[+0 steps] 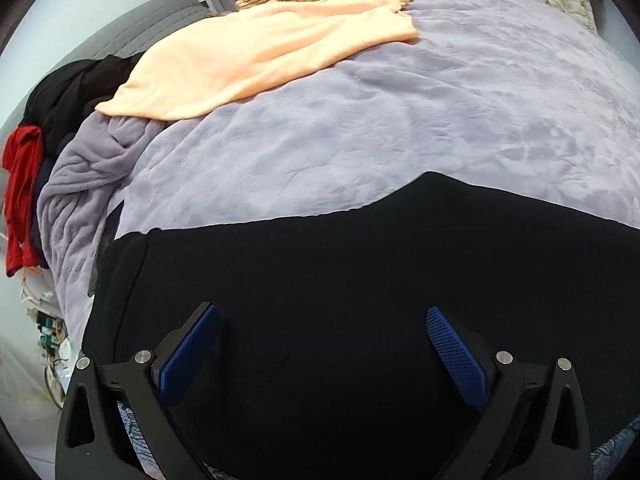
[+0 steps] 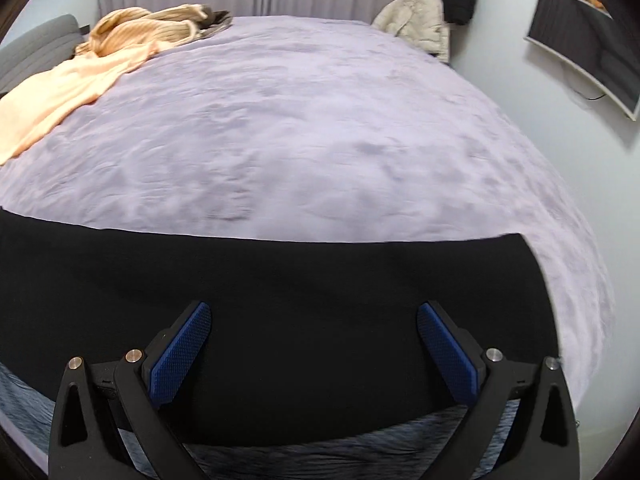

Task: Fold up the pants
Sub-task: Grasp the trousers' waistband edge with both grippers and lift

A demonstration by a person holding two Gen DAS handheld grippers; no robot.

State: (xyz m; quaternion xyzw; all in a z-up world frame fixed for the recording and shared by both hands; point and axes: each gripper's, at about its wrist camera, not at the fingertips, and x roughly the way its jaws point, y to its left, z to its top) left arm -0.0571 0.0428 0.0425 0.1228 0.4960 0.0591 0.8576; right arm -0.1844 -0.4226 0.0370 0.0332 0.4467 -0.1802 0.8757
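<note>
We saw a bed (image 2: 320, 120) under a lavender plush blanket (image 1: 400, 120), black pants (image 1: 360, 280) spread flat directly beneath and ahead of both tongs, a peach garment (image 1: 260, 52) far ahead to their left, and a tan ribbed sweater (image 2: 148, 26) bunched beyond it.
</note>
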